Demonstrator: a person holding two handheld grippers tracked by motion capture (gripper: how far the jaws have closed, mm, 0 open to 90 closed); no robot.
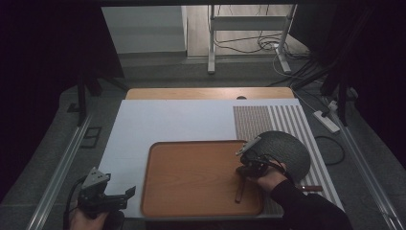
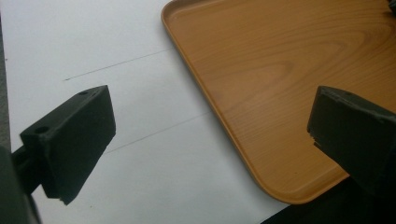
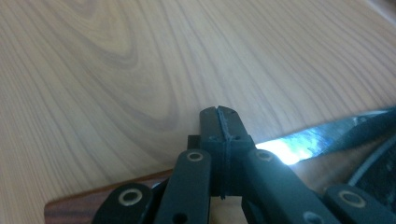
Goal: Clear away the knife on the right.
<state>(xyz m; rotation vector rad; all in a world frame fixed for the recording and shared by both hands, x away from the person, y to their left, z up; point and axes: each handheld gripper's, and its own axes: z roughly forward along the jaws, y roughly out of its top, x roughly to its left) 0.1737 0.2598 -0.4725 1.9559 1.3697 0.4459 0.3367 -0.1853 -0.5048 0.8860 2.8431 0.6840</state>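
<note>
A wooden tray (image 1: pixel 191 167) lies on a white board (image 1: pixel 163 120). A knife (image 1: pixel 238 191) with a dark wooden handle lies flat near the tray's right side. My right gripper (image 1: pixel 242 171) sits low over the knife's upper end. In the right gripper view its jaws (image 3: pixel 219 119) are pressed shut, with no gap between them. The knife's handle (image 3: pixel 70 207) runs out to their left, its shiny blade (image 3: pixel 289 149) to their right, and the tray (image 3: pixel 116 70) lies beyond. My left gripper (image 1: pixel 125 194) stands open by the tray's front left corner (image 2: pixel 280 186), nothing between its jaws (image 2: pixel 210 135).
A dark round woven mat (image 1: pixel 287 148) lies just right of the tray on a striped placemat (image 1: pixel 287 115). A brown stick-like handle (image 1: pixel 311 188) rests on the placemat near the front right. Cables and a power strip (image 1: pixel 325 120) lie on the floor to the right.
</note>
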